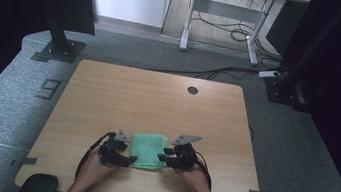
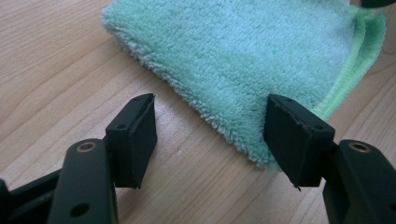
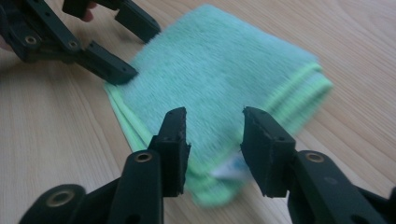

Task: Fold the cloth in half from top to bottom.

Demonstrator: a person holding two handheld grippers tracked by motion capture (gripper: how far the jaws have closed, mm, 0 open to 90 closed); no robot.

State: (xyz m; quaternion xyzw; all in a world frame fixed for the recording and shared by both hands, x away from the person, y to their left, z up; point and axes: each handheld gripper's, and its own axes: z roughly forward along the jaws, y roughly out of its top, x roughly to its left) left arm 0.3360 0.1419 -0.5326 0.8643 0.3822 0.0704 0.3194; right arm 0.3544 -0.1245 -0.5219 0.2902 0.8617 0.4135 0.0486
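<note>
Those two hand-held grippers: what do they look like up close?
Both are black. The left gripper and the right gripper each end in two flat-faced, blocky jaws on arms with brass-ringed pivot holes. A grey three-cornered plate sits on top of each, and a black cable loops back past each hand. The person's forearms are bare, with no sleeves showing.

Both grippers, left gripper [image 1: 132,159] and right gripper [image 1: 164,154], were matte black, with brass-ringed screw holes, grey three-cornered top plates and trailing black cables.
</note>
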